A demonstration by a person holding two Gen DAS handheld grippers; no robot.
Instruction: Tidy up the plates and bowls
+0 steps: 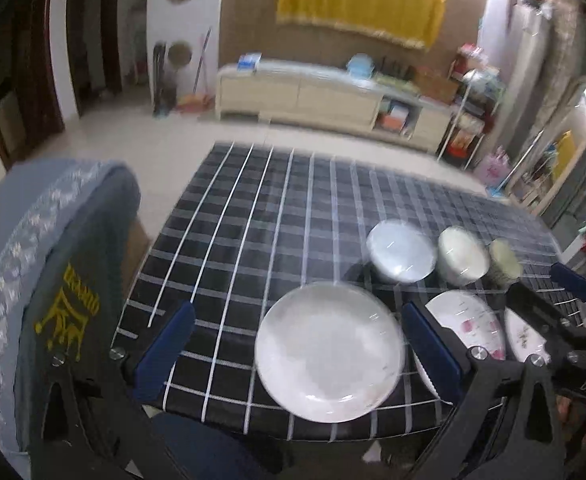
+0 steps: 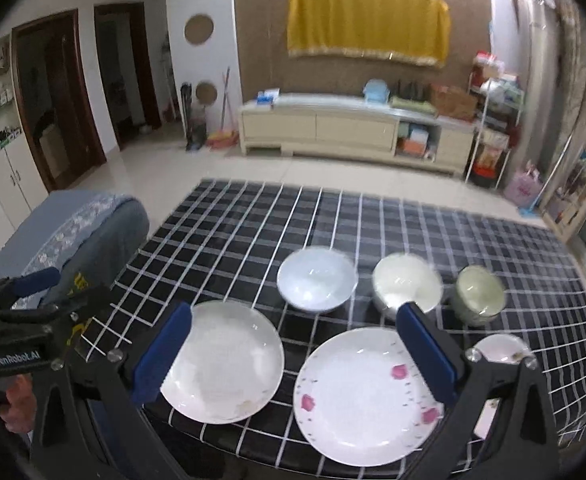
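A plain white plate (image 1: 329, 350) (image 2: 223, 362) lies at the table's near edge. Right of it lies a white plate with pink flowers (image 2: 367, 394) (image 1: 469, 326), then a small flowered plate (image 2: 501, 350) (image 1: 523, 334). Behind them stand a pale blue bowl (image 2: 317, 278) (image 1: 401, 250), a cream bowl (image 2: 407, 284) (image 1: 463, 254) and a small cream cup (image 2: 479, 292) (image 1: 505, 262). My left gripper (image 1: 299, 346) is open and empty, above the plain plate. My right gripper (image 2: 295, 356) is open and empty, above the gap between the two big plates.
The table carries a black cloth with white checks (image 2: 253, 232). A chair with a grey-blue cover (image 1: 49, 272) (image 2: 81, 232) stands at the table's left. A cream sideboard (image 2: 333, 128) and shelves stand at the far wall.
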